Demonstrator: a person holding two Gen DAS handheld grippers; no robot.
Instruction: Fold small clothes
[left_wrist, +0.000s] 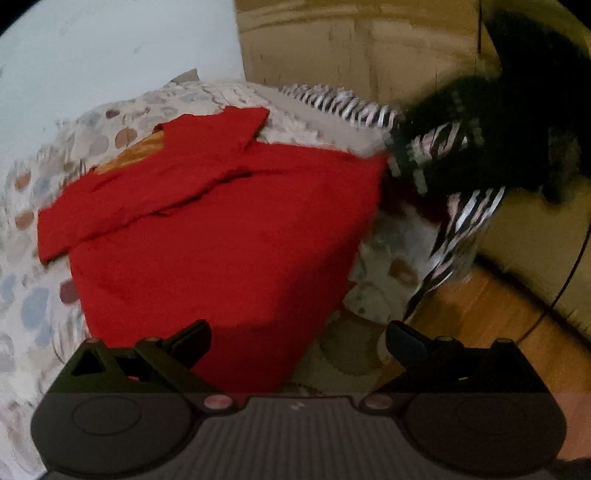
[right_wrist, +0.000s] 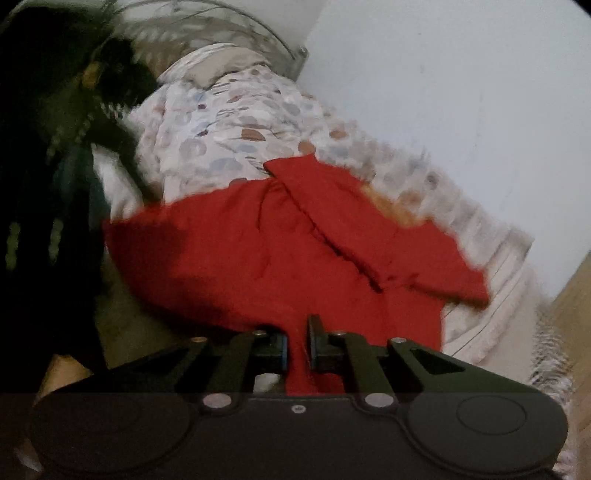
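A small red garment (left_wrist: 207, 221) lies spread on a patterned bed cover (left_wrist: 40, 266), with its sleeves folded in across the top. My left gripper (left_wrist: 298, 341) is open, its jaws wide apart over the garment's near hem. In the right wrist view the same red garment (right_wrist: 295, 243) fills the middle. My right gripper (right_wrist: 298, 341) is shut on the garment's near edge, with red cloth pinched between the jaws. An orange patch (right_wrist: 391, 206) shows at the neck opening.
A black and white striped cloth (left_wrist: 458, 218) and a dark fuzzy mass (left_wrist: 517, 122) lie at the bed's right side. A wooden floor (left_wrist: 491, 317) is below it. A pale wall (right_wrist: 461, 92) runs behind the bed. A dark garment (right_wrist: 48, 184) is at the left.
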